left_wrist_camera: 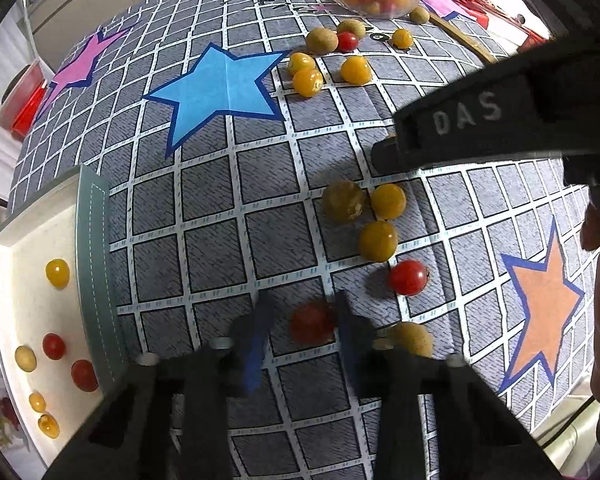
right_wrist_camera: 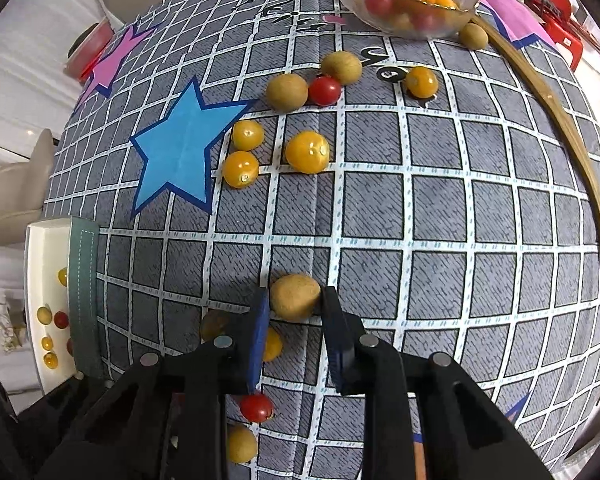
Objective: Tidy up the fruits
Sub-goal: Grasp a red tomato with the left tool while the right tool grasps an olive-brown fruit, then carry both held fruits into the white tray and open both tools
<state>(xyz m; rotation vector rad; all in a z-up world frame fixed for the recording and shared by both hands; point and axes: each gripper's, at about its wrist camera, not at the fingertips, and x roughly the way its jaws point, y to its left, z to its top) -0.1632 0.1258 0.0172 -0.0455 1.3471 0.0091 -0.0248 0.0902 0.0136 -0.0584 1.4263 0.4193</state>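
Grey checked cloth with paper stars covers the tabletop [left_wrist_camera: 204, 208]. At its left edge sits a white tray [left_wrist_camera: 4, 280], partly cut off, with a few small red and yellow fruits inside. Far back stands a glass bowl [right_wrist_camera: 404, 0] full of fruit, its top cut off. Loose fruits lie scattered between them. Down low, the left gripper [left_wrist_camera: 300, 320] is clenched on a red tomato [left_wrist_camera: 311, 322], which looks blurry. Nearby, the right gripper [right_wrist_camera: 294, 304] is squeezing a tan round fruit [right_wrist_camera: 295, 296] on the cloth. Its fingers hide part of a yellow fruit [right_wrist_camera: 273, 345] behind them.
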